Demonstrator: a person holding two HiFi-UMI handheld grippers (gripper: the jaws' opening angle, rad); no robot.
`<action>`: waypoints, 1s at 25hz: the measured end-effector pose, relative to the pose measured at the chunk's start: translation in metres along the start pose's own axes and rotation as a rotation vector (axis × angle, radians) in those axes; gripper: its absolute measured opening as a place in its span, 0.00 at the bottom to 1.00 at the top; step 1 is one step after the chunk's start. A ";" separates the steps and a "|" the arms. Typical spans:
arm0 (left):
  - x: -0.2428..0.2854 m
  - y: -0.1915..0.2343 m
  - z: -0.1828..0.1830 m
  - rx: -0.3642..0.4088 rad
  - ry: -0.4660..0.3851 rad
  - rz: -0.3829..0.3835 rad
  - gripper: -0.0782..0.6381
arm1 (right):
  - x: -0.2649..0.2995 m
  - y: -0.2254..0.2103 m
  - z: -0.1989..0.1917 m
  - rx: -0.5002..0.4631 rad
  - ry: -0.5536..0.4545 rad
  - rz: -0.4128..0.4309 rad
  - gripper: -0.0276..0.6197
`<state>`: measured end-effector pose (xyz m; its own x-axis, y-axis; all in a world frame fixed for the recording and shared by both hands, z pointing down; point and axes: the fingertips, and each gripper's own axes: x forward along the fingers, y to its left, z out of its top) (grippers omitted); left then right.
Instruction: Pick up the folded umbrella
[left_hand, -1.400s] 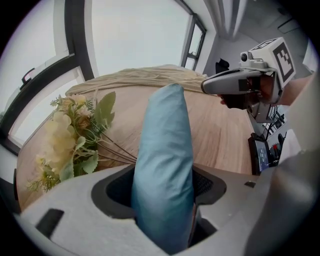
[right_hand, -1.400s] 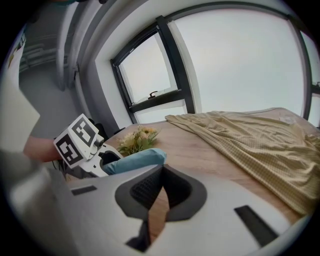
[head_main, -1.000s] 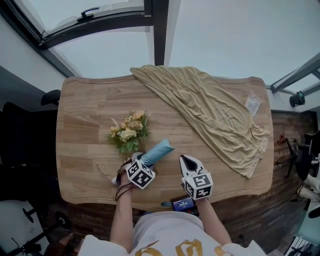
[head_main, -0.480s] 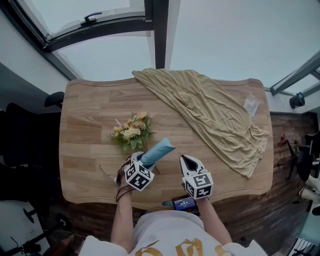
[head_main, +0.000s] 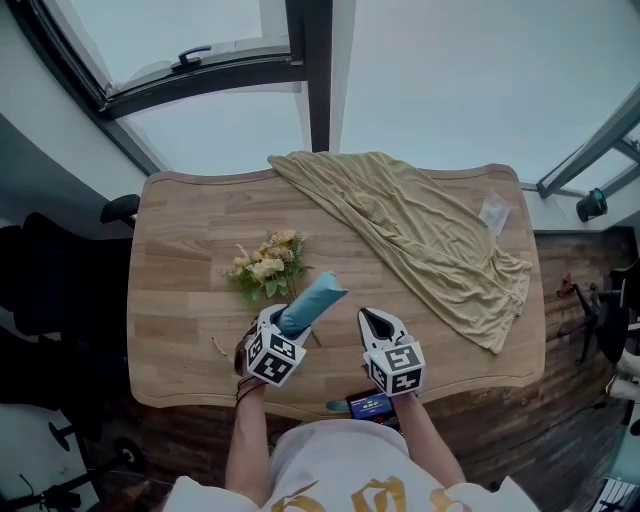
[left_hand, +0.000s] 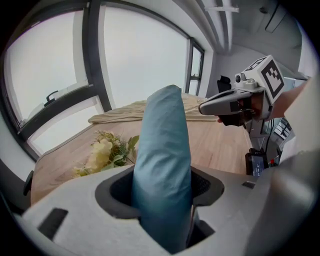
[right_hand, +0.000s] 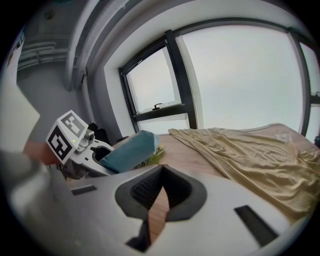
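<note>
Your left gripper (head_main: 280, 322) is clamping down on the folded umbrella (left_hand: 162, 150). Both jaws are pressing into the blue sleeve near its lower end, so most of the length is sticking out past the gripper toward about 1 o'clock in the head view. Grabbing it low like that is probably why the free end is tilting up. From the left gripper view it's pointing well above the surface (head_main: 180, 230), and it looks to me like it's hanging clear of the wood instead of resting on it. I'd call the pickup basically done.

Your right gripper (right_hand: 162, 167) is sitting at roughly 3 o'clock from the left one, jaws closed to a thin slit with nothing in them. It's just hovering near the close edge and staying out of the way, which makes sense since one gripper is handling the umbrella fine.

Going outward, the little bunch of yellow flowers (head_main: 265, 268) is lying just past the left gripper at around 12 o'clock, close to the umbrella tip, so I'd be watching that end. The tan cloth (head_main: 430, 240) is draping across the far right from 1 to 3 o'clock, well apart. A small device with a lit screen (head_main: 368, 405) is sitting at 6 o'clock by the right gripper.
</note>
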<state>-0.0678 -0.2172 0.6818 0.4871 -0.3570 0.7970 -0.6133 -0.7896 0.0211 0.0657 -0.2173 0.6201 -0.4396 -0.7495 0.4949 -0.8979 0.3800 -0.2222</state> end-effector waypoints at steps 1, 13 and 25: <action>-0.005 -0.001 0.003 -0.009 -0.017 0.005 0.49 | -0.004 0.002 0.002 -0.001 -0.009 -0.001 0.06; -0.062 -0.028 0.019 -0.093 -0.216 0.033 0.49 | -0.042 0.038 0.025 -0.047 -0.105 0.016 0.06; -0.126 -0.061 0.017 -0.188 -0.448 0.066 0.49 | -0.088 0.077 0.017 -0.093 -0.154 -0.018 0.06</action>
<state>-0.0808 -0.1323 0.5699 0.6379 -0.6155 0.4629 -0.7332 -0.6692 0.1206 0.0345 -0.1315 0.5453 -0.4277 -0.8283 0.3620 -0.9031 0.4084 -0.1324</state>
